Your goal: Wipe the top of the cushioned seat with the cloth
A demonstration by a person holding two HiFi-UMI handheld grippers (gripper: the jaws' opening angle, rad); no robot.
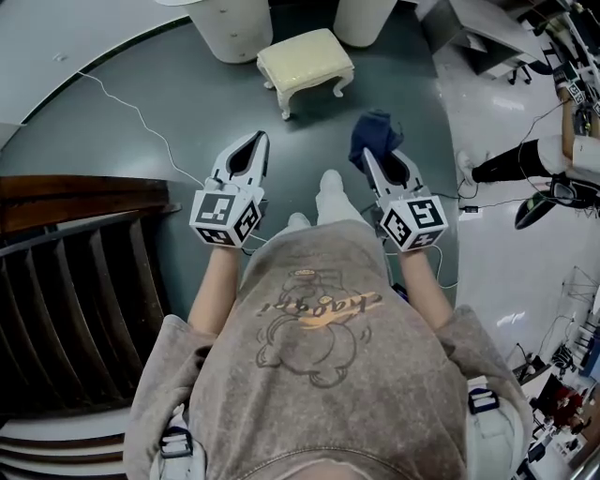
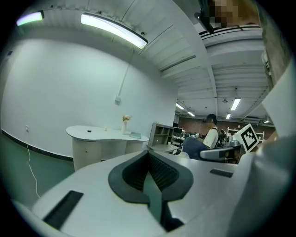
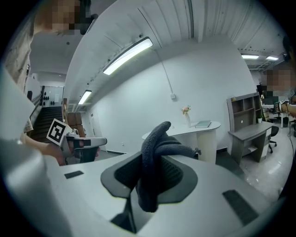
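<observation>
Two grippers are hanging out in front of the person, side by side, neither one near the seat yet. The right gripper [image 3: 150,185] is pinching a bunched dark blue cloth [image 3: 155,157], with a loop standing above the jaws and a tail drooping below them. The left gripper [image 2: 150,178] is carrying nothing, its jaws pressed together.

The seat [image 1: 305,58], cream with curved white legs, is standing well ahead on the grey floor [image 1: 141,159], near the floor's far edge and just in front of a white counter base [image 1: 234,28].

The jaws are gripping only a fold, so a hard drag across the cushion could be working the cloth loose. The seat looks light, and a push near its edge might be sliding or tipping it.

A white cable [image 1: 131,108] is trailing over the floor's left part, where a foot could be catching it. Open floor is lying between the person's feet and the seat. The counter base is closing off the far side, and stairs [image 1: 75,281] are running along the left edge.
</observation>
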